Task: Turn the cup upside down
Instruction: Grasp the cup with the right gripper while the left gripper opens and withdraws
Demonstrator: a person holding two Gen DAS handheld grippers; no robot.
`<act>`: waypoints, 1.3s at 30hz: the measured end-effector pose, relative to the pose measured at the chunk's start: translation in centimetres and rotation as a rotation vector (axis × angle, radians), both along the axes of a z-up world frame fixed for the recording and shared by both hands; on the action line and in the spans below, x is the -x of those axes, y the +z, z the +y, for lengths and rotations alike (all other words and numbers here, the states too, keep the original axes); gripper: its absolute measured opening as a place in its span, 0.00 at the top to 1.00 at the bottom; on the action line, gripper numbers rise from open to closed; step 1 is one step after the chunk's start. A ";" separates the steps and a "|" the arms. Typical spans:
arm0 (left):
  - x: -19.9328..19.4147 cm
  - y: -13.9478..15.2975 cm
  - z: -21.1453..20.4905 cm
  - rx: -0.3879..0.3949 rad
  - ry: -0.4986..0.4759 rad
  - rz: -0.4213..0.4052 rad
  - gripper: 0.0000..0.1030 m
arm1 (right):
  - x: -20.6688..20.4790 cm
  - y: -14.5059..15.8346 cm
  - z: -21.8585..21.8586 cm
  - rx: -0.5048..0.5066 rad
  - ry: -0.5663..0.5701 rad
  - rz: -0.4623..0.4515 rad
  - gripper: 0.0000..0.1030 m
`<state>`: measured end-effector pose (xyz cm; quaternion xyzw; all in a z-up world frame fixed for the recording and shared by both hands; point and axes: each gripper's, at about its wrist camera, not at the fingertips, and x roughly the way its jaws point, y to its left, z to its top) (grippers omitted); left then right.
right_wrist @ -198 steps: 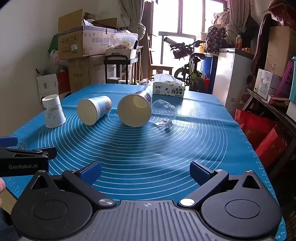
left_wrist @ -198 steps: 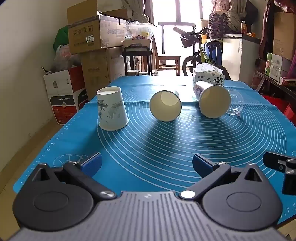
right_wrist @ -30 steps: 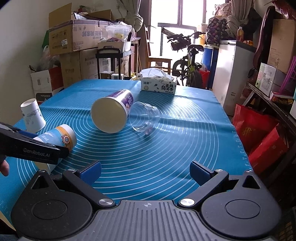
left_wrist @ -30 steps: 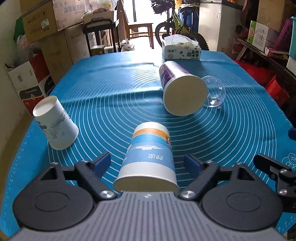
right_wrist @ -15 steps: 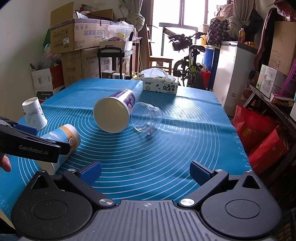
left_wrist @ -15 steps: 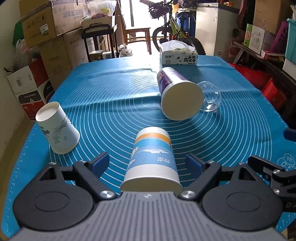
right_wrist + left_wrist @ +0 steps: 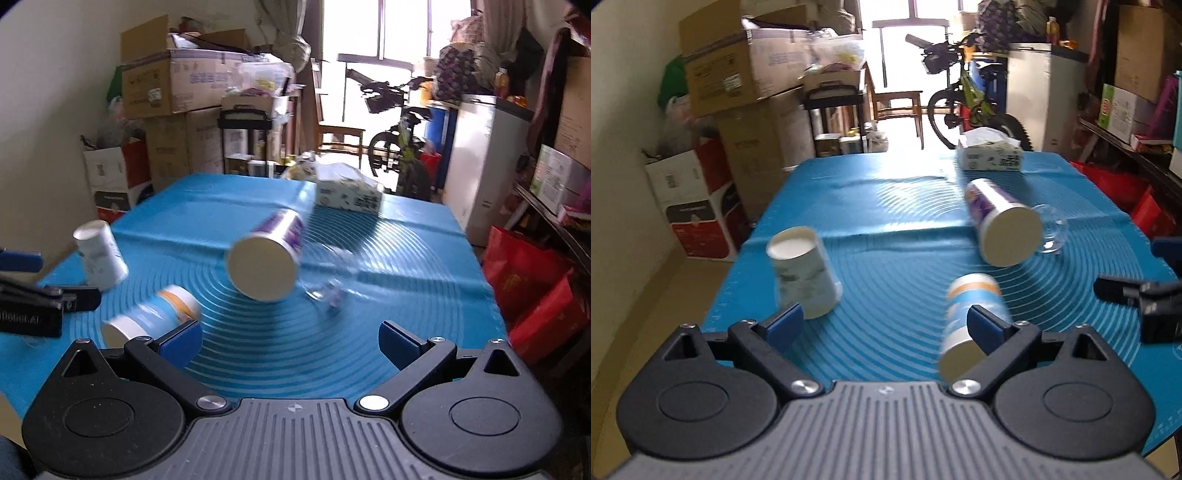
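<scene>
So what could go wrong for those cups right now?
The blue-and-orange cup lies on its side near the mat's front edge, held by neither tongs; it might roll off. The purple cup also lies on its side beside the clear glass, so a careless reach could knock the glass rolling.

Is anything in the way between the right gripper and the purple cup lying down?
Nothing visible is. Only blue mat lies between the open right gripper and the purple cup. A clear glass lies beside the cup, to its right.
</scene>
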<state>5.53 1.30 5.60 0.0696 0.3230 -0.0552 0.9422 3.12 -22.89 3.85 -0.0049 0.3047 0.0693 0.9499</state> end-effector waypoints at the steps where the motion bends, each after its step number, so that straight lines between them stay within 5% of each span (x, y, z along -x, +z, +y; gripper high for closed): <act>1: 0.0 -0.2 0.4 -0.003 0.005 0.002 0.08 | -0.4 0.3 0.5 -0.005 0.013 0.009 0.00; 12: -0.8 -4.7 4.1 -0.018 0.028 0.052 0.07 | -7.2 -0.4 5.5 -0.161 0.099 0.225 0.02; 25: -1.1 -6.0 5.1 -0.001 0.035 0.067 0.07 | -13.6 -4.9 7.4 -0.263 0.102 0.523 0.28; 27: -1.1 -6.1 5.0 -0.004 0.028 0.071 0.07 | -13.9 -5.2 7.3 -0.314 0.116 0.549 0.40; 32: -1.0 -6.1 4.8 -0.002 0.023 0.066 0.07 | -12.8 -4.4 7.6 -0.269 0.133 0.464 0.40; 39: -0.9 -5.7 4.8 0.030 0.039 0.044 0.07 | -8.7 -2.2 7.3 -0.067 0.060 -0.001 0.40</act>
